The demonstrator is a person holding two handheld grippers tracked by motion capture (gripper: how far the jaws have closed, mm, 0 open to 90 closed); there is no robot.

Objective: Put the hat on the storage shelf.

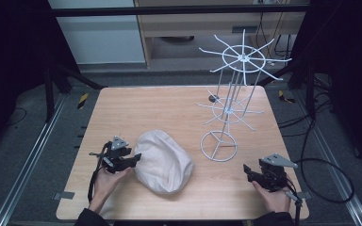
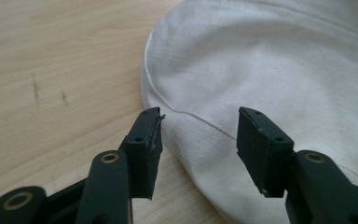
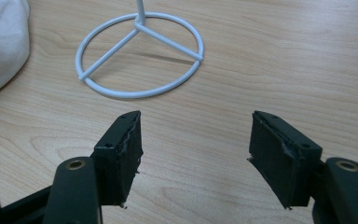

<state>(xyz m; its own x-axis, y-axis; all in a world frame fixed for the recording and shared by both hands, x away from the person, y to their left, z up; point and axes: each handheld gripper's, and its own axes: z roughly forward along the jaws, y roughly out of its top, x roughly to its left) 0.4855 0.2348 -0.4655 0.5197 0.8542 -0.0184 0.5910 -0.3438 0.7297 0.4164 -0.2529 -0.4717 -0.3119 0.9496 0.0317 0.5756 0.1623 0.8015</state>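
Resting at lower left of the high view, the left gripper (image 1: pixel 134 157) is held with jaws apart, empty, just beside the white cap (image 1: pixel 162 161) at lower centre. At lower right, the right gripper (image 1: pixel 249 172) is held open, empty, near the wire rack (image 1: pixel 219 146).

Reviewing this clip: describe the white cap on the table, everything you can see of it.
The cap is an off-white flat cap of what looks like woven cotton, with a stitched seam curving across it and faint soiling. It lies flat on the wooden table, near the front edge, left of the white wire stand's ring base. The left gripper is open at its edge, pads apart and not pinching the fabric.
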